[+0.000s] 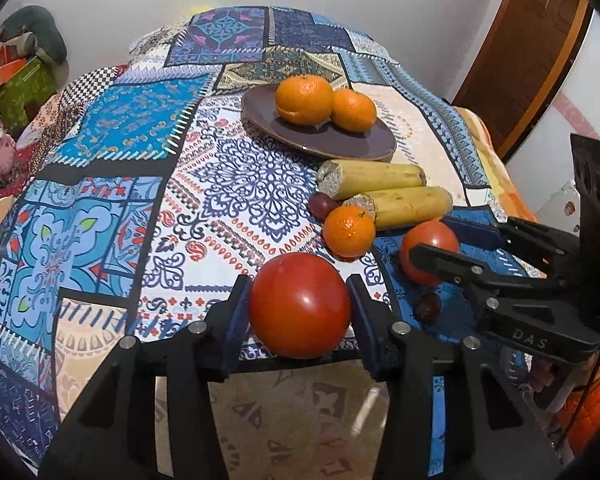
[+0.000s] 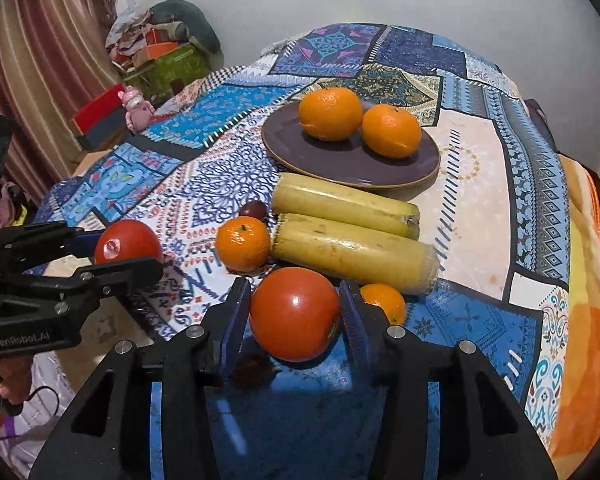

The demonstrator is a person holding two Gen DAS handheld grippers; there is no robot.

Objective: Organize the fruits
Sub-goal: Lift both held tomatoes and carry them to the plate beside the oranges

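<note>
With each gripper clamped on a tomato, left gripper (image 1: pixel 300 308) and right gripper (image 2: pixel 296 316), lift both straight up, then travel to the plate (image 2: pixel 292 148) at upper centre

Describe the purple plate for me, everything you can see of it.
The plate is round, shallow and dark purple with a lighter tan rim edge, matte like glazed ceramic. It lies flat on the patterned tablecloth, toward the far side of the fruit. Two oranges, a larger one and a smaller one, sit on it side by side. The nearer banana lies along its front edge.
</note>
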